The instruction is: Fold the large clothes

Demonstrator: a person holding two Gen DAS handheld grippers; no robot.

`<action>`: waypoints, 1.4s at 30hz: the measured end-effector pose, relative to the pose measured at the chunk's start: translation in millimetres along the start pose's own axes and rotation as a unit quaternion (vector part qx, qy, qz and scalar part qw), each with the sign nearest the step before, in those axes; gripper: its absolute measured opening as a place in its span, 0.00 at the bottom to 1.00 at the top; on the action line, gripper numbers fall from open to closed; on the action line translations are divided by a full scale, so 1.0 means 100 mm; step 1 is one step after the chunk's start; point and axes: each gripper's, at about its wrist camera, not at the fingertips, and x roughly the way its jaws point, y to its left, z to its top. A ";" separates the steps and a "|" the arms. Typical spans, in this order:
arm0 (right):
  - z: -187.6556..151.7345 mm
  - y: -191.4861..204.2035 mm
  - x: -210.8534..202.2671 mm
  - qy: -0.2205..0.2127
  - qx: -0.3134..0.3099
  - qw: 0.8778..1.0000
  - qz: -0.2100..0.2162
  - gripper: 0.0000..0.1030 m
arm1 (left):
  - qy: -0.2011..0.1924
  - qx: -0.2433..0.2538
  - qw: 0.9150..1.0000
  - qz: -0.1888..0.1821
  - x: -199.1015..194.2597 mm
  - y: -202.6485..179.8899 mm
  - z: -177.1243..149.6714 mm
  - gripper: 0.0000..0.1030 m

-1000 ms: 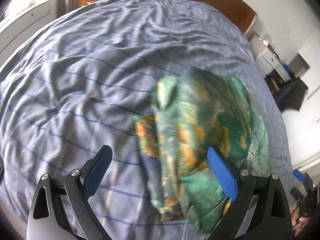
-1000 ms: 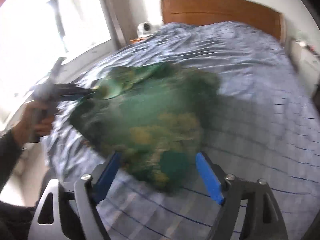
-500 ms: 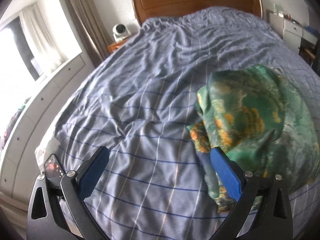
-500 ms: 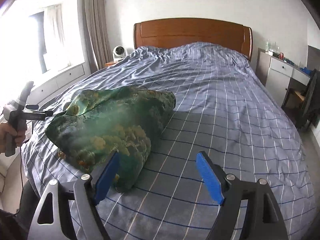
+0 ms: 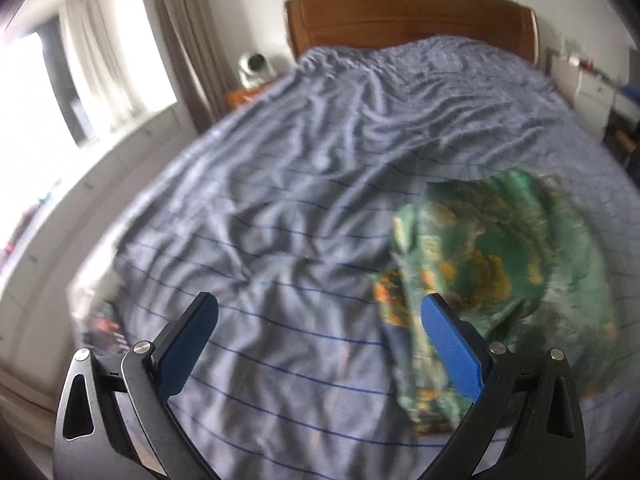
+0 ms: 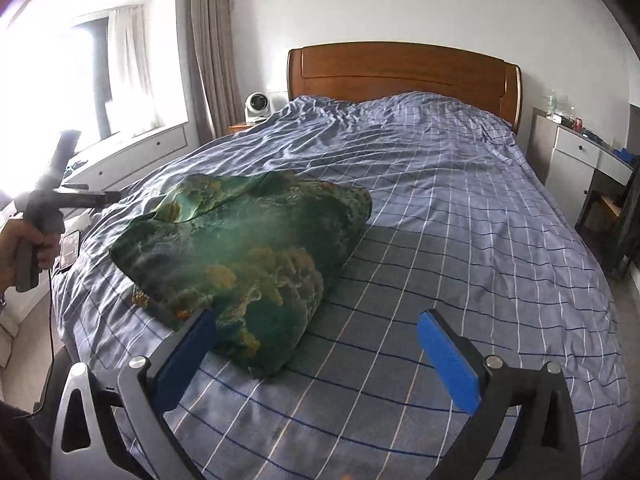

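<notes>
Blue checked bedspread [image 6: 460, 240] ahead of me, folded green garment [image 6: 248, 260] lying by my right gripper [image 6: 320, 344], both grippers spread wide, left gripper [image 5: 320, 328] empty, garment beside its right finger.

Left wrist view is smearing w/ motion blur: green garment [image 5: 500, 280] print is reading only as blotches, its near-right part hiding behind the gripper's blue pad [image 5: 450, 350]. Small dark item [image 5: 102, 326] at the bed's near-left edge is too blurred to ID. Right wrist view: right gripper's left pad [image 6: 188, 354] is covering the garment's near edge; phone [image 6: 69, 249] partly hidden by left hand [image 6: 24, 242]; dresser [image 6: 576, 152] items too small to tell.
</notes>
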 end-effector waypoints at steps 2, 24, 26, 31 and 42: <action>0.00 0.02 0.03 0.011 0.001 1.000 0.009 1.00 | 0.030 -0.040 0.993 -0.104 0.09 0.13 0.05 0.99; 0.06 -0.54 2.01 0.172 0.210 0.933 0.237 1.00 | 0.245 -0.178 0.867 -0.396 1.94 -0.11 -0.36 1.00; -0.01 -0.53 2.22 0.183 0.230 0.915 0.276 1.00 | 0.239 -0.177 0.867 -0.400 2.00 -0.17 -0.32 1.00; 0.08 -0.39 2.47 0.188 0.218 0.921 0.261 0.95 | 0.222 -0.166 0.885 -0.374 1.98 -0.37 -0.19 0.91; 0.82 -0.25 1.82 0.022 0.064 0.975 0.212 0.81 | 0.102 -0.102 0.920 -0.363 1.46 -0.82 0.89 0.58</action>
